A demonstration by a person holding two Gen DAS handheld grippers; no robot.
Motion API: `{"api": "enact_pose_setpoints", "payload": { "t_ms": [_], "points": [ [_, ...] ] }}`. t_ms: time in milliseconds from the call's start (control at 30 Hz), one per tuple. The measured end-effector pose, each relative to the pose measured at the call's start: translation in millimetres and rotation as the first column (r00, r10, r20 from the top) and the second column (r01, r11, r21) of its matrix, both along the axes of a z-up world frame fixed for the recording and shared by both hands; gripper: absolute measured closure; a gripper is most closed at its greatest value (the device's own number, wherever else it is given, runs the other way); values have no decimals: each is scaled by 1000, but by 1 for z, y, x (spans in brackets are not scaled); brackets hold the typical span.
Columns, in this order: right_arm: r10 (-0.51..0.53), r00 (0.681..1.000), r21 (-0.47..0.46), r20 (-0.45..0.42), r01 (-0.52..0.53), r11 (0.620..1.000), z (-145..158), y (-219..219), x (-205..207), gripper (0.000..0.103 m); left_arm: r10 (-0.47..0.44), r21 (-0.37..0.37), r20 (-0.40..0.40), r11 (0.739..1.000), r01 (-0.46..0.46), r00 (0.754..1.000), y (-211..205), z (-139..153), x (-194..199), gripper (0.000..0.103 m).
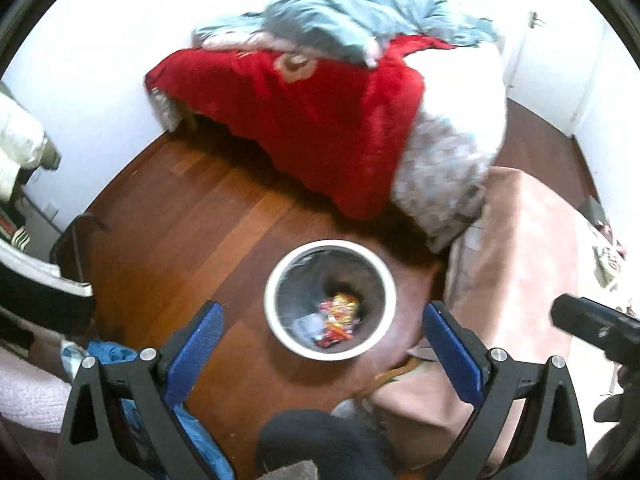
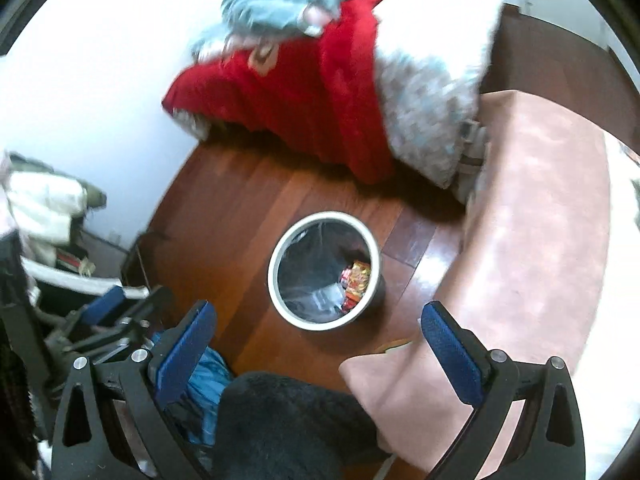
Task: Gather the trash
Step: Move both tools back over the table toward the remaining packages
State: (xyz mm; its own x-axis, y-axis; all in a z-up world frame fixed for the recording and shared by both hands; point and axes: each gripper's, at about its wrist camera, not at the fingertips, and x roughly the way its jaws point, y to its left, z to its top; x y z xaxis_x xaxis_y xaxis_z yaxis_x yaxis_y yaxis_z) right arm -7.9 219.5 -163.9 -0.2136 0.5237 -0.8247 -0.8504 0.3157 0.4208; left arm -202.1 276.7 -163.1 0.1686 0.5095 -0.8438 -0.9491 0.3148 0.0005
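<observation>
Left gripper [image 1: 323,338]: jaws spread wide, nothing between them, pointing down and forward. Right gripper [image 2: 318,336]: same, jaws wide, empty. The two are held side by side, apart.

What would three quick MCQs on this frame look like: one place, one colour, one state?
1. Where does the trash bin stand?
A. on the wooden floor
B. on the bed
C. on the pink rug

2. What colour is the blanket hanging off the bed?
A. green
B. red
C. yellow

3. How are the left tongs?
A. shut on a wrapper
B. shut on the bin rim
C. open, holding nothing

Answers: A, bare boards show all round the bin; B, red cloth drapes down the bed's side; C, the blue pads stand wide apart with only floor and bin between them.
</observation>
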Motion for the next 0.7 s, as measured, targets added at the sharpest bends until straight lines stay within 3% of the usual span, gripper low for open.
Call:
{"api": "enact_pose_setpoints", "payload": {
  "t_ms": [200,400,567,700],
  "points": [
    [-195,979,-24,54,196,980,10,-70,106,0,-131,-28,-8,991,130,991,-23,-15,103,2],
    [-434,887,-138,159,455,880,-22,-158,252,0,-278,-93,-34,957,274,960,-53,-50,237,2],
    [-595,782,-212,186,623,753,-59,-224,374,0,-395,-188,48,898,397,917,-72,-65,355,2],
    [-655,738,-249,164,673,696,-88,-248,434,0,-448,-262,160,840,475,880,-80,-71,436,2]
  ]
}}
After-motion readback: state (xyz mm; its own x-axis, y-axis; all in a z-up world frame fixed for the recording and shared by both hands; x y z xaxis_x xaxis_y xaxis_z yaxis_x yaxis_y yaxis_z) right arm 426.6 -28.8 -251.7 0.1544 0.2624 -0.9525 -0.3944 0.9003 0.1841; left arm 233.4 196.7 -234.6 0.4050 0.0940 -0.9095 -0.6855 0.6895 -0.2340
